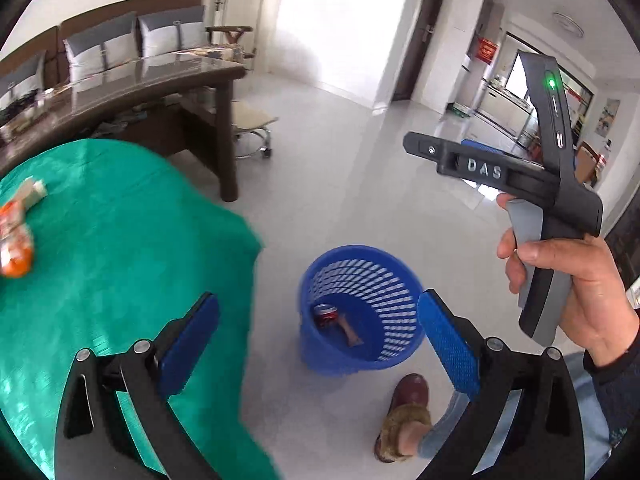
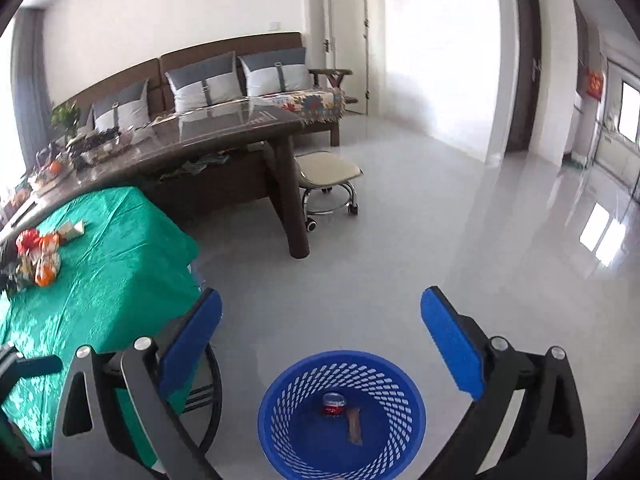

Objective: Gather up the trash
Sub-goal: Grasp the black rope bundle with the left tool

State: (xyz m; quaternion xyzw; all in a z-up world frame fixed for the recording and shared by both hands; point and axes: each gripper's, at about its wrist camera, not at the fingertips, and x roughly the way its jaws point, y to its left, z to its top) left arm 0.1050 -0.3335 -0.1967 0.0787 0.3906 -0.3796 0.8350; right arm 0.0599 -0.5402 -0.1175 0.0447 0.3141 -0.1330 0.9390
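Below my right gripper (image 2: 320,360), spread wide and empty, the blue basket (image 2: 404,392) holds a red can (image 2: 333,404); my left gripper (image 1: 318,354) gapes too, wrappers (image 2: 38,260) on the green tabletop (image 2: 120,264).

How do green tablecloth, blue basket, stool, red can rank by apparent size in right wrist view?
1. green tablecloth
2. blue basket, though nearness to the camera inflates it
3. stool, farther off
4. red can, inside the basket

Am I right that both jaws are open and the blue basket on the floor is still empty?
Not quite: the basket is not empty. The right wrist view shows a red can and a brown wrapper inside. Both jaws are indeed open.
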